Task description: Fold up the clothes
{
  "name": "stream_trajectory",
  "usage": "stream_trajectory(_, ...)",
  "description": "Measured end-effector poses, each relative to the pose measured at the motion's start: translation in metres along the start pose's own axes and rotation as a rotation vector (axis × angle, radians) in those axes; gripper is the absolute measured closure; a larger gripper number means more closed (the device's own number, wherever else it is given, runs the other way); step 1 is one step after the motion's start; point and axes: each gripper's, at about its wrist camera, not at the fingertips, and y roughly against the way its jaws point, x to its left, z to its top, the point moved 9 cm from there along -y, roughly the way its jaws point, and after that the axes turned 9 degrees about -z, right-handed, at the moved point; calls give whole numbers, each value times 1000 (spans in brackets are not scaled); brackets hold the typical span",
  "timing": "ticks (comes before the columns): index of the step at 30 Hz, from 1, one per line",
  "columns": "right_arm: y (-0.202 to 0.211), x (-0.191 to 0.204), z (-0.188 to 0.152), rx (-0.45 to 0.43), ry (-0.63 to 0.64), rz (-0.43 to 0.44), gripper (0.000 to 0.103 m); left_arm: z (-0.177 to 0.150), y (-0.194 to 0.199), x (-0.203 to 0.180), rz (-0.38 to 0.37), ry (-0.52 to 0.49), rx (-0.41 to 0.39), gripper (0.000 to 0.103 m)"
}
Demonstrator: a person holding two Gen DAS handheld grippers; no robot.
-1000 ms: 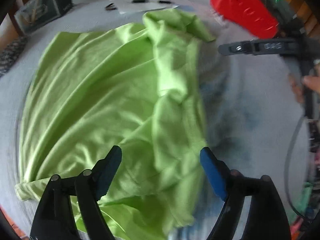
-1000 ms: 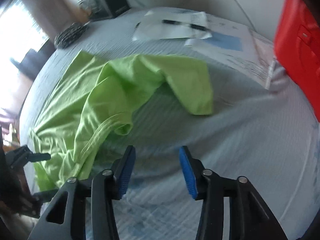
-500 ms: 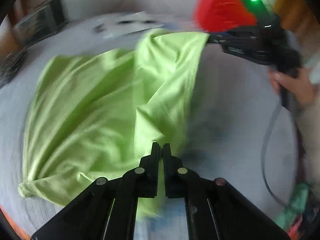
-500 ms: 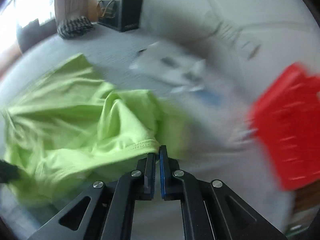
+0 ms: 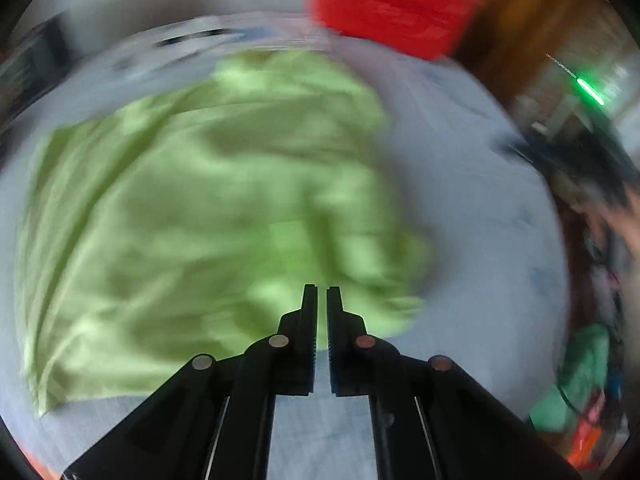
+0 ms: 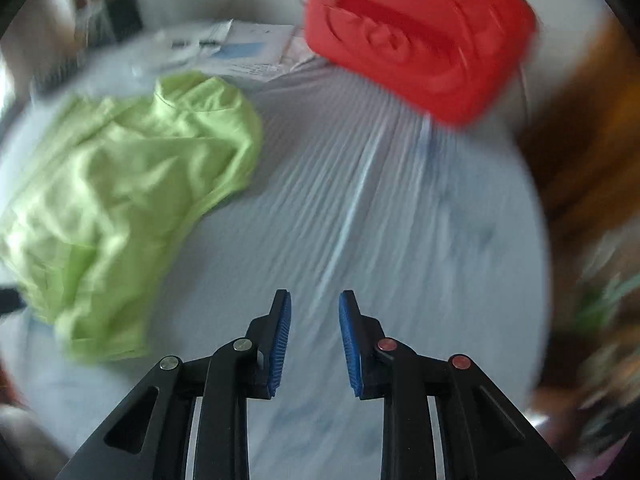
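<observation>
A lime-green garment (image 5: 200, 208) lies crumpled on the grey striped sheet (image 6: 380, 220), badly blurred in the left wrist view. My left gripper (image 5: 322, 292) hovers over the garment's near edge. Its jaws are shut to a thin slit, and no cloth shows bunched between them. In the right wrist view the garment (image 6: 120, 184) sits heaped at the left, folded over on itself. My right gripper (image 6: 315, 300) is open above bare sheet to the right of the cloth, with nothing between its blue pads (image 6: 280, 332).
A red case (image 6: 416, 40) stands at the back of the sheet, with papers (image 6: 240, 44) and a dark box (image 6: 116, 16) to its left. In the left wrist view, a hand (image 5: 624, 224) holds the other gripper at the right edge. Brown furniture and clutter lie beyond.
Half a second ago both grippers were shut on the garment's edge. The right one has since opened, let go and swung right; the cloth has dropped back onto the sheet. Both views are blurred.
</observation>
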Motion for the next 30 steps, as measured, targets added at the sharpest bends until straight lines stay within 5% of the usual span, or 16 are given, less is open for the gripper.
stream_trajectory(3, 11, 8, -36, 34, -165, 139, 70, -17, 20, 89, 117, 125, -17, 88)
stream_trajectory(5, 20, 13, -60, 57, -276, 232, 47, -31, 35, 138, 180, 183, -28, 38)
stream_trajectory(7, 29, 21, -80, 75, -378, 315, 39, -47, 49, 192, 247, 240, -41, 20)
stream_trajectory(11, 40, 60, -93, 94, -503, 369, 39, -86, 73, 276, 285, 328, -45, 20)
stream_trajectory(17, 70, 143, -71, 70, -521, 334, 45, -118, 94, 344, 261, 279, -16, 20)
stream_trajectory(22, 78, 195, -46, 76, -468, 278, 61, -126, 86, 346, 197, 200, 20, 20)
stream_trajectory(30, 44, 217, -9, 101, -385, 164, 53, -137, 57, 332, 201, 125, 80, 20)
